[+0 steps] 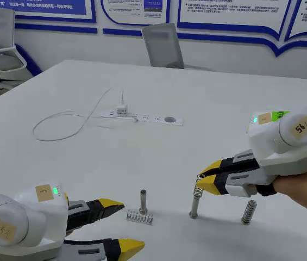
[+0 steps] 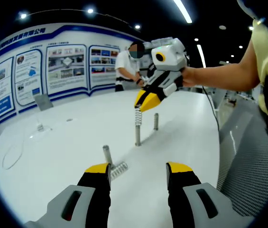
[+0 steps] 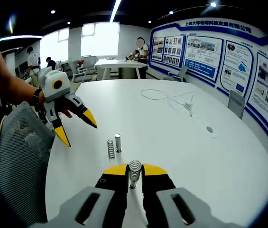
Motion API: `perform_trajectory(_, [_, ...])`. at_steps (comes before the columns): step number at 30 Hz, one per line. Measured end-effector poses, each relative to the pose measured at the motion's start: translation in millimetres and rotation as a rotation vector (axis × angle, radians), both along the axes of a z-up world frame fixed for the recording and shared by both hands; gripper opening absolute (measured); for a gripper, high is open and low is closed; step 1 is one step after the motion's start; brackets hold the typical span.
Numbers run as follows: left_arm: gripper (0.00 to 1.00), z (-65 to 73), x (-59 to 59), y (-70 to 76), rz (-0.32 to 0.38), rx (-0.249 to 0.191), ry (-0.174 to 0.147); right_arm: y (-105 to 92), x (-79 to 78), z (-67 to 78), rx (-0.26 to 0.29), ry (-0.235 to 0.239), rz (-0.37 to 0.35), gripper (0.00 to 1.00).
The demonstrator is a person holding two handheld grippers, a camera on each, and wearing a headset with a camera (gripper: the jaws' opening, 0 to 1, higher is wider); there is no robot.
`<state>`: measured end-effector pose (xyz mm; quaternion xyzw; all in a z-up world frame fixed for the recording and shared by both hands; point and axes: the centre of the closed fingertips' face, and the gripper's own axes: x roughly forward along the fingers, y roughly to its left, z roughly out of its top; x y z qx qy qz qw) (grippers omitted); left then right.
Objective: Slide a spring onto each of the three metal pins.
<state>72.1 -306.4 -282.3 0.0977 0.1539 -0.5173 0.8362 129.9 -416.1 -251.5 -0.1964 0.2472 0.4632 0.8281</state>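
Looking across a wide white desk [image 1: 196, 98], with a socket strip [image 1: 142, 117] and a thin cable [image 1: 61, 128] lying on it. Facing a grey chair [image 1: 164, 46] standing at its far edge, blue-trimmed posters [image 1: 229, 13] lining the white wall [image 1: 88, 46] behind. Seeing windows [image 3: 98, 40] glowing beyond another table [image 3: 119, 62], ceiling lights [image 3: 115, 9] shining overhead against a dark ceiling.
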Motion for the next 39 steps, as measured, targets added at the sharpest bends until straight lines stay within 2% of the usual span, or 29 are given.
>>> perform_trajectory(14, [0.48, -1.1, -0.5, 0.8, 0.004, 0.005, 0.001, -0.5, 1.0, -11.3, -0.003, 0.017, -0.007, 0.12])
perform_trajectory(26, [0.48, -1.5, -1.0, 0.4, 0.004, 0.005, 0.002, 0.8, 0.1, -28.8, -0.027, 0.037, -0.006, 0.12])
perform_trajectory(39, [0.48, -1.3, -1.4, 1.0, 0.004, 0.008, 0.002, 2.2, -1.3, -40.2, -0.045, 0.052, -0.008, 0.12])
